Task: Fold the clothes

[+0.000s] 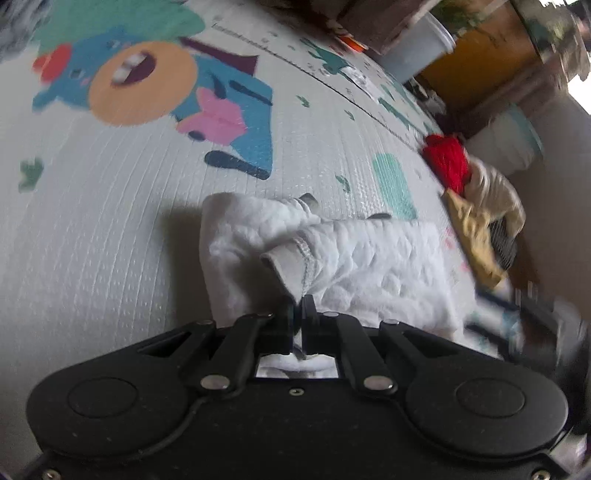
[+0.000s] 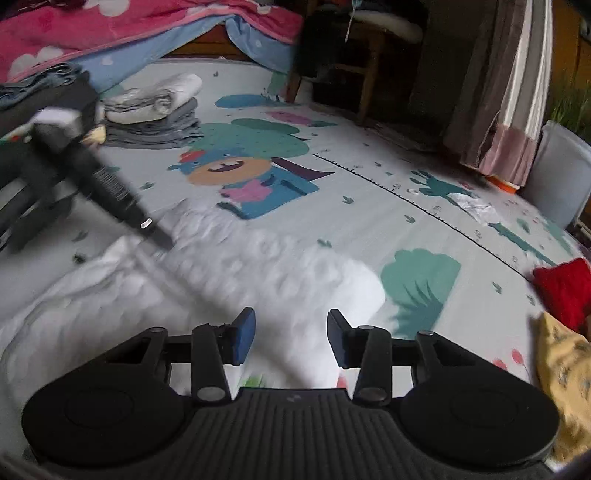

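Note:
A white quilted garment (image 1: 373,258) lies on the patterned play mat (image 1: 110,221). My left gripper (image 1: 300,306) is shut on a cuff or hem of the white garment, with a fold of it lifted off the mat. In the right wrist view the same white garment (image 2: 229,273) spreads across the mat, blurred. My right gripper (image 2: 291,334) is open and empty just above its near edge. The left gripper (image 2: 110,192) shows there as a dark blurred bar at the garment's far left.
A pile of unfolded clothes, red (image 1: 448,160), beige and yellow (image 1: 476,229), lies at the mat's right edge; it also shows in the right wrist view (image 2: 565,291). A stack of folded clothes (image 2: 155,110) sits at the back left, near a pink and blue blanket (image 2: 110,33). A chair (image 2: 354,74) and curtain (image 2: 506,92) stand behind.

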### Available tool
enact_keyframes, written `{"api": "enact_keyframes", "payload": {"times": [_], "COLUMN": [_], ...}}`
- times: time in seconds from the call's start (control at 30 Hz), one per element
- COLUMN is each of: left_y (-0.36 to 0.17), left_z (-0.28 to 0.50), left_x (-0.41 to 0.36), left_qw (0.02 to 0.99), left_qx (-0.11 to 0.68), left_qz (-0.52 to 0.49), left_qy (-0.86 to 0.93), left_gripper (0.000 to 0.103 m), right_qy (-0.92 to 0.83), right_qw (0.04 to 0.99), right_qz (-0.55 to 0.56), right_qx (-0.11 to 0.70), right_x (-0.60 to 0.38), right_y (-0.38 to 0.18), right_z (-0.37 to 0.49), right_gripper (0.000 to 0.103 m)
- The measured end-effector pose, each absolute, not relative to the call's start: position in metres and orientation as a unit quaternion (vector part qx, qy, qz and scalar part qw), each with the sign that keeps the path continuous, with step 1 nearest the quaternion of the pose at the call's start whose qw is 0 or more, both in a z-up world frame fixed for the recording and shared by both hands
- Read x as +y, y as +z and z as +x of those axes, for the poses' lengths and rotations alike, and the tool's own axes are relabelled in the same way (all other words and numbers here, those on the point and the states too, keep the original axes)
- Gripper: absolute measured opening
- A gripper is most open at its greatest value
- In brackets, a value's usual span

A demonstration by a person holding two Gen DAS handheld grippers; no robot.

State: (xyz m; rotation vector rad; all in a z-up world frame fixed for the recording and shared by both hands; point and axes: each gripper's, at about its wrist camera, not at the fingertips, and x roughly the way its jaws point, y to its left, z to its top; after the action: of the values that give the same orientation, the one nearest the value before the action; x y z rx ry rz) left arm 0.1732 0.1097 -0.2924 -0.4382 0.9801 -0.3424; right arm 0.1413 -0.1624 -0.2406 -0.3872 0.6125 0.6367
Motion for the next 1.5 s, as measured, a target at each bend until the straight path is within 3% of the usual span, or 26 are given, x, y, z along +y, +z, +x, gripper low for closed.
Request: {"api": "enact_keyframes", "payload": {"times": [0.07, 0.2, 0.33, 0.43, 0.53, 0.7, 0.83, 0.9, 1.27, 1.5], "left_y": [-0.288, -0.265, -0.24, -0.249, -0.283, -0.302, -0.287, -0.284, -0.296, -0.26], "left_z": [0.17, 0.152, 0.14, 0.154, 0.174, 0.168, 0.158, 0.152, 0.144, 0.116], "left_x": [0.097, 0.082, 0.061, 0.034, 0.02, 0.049, 0.042, 0.046, 0.049, 0.062], "left_qw": [0.861, 0.899, 0.926, 0.911, 0.885, 0.892, 0.889, 0.89, 0.889, 0.903], "left_qx": [0.456, 0.406, 0.321, 0.324, 0.375, 0.348, 0.341, 0.342, 0.333, 0.313], "left_qz": [-0.152, -0.059, 0.021, 0.057, 0.107, 0.07, 0.116, 0.122, 0.147, 0.131], "left_qy": [-0.166, -0.153, -0.198, -0.247, -0.255, -0.279, -0.284, -0.276, -0.279, -0.265], "left_gripper": [0.005, 0.029, 0.03, 0.03, 0.033, 0.037, 0.037, 0.04, 0.044, 0.045], "right_qy": [0.315, 0.334, 0.347, 0.345, 0.35, 0.35, 0.358, 0.369, 0.375, 0.383], "right_qw": [0.878, 0.84, 0.834, 0.839, 0.837, 0.844, 0.85, 0.831, 0.825, 0.825], "right_qz": [-0.208, -0.267, -0.29, -0.286, -0.287, -0.247, -0.259, -0.271, -0.296, -0.319], "right_qx": [0.295, 0.334, 0.315, 0.31, 0.308, 0.322, 0.287, 0.316, 0.302, 0.267], "right_x": [-0.149, -0.132, -0.13, -0.129, -0.132, -0.157, -0.16, -0.158, -0.159, -0.164], "right_y": [-0.247, -0.277, -0.283, -0.284, -0.283, -0.286, -0.272, -0.283, -0.28, -0.263], "right_z": [0.168, 0.198, 0.193, 0.19, 0.189, 0.189, 0.18, 0.18, 0.173, 0.144], "right_gripper": [0.043, 0.043, 0.043, 0.043, 0.043, 0.055, 0.054, 0.052, 0.055, 0.061]}}
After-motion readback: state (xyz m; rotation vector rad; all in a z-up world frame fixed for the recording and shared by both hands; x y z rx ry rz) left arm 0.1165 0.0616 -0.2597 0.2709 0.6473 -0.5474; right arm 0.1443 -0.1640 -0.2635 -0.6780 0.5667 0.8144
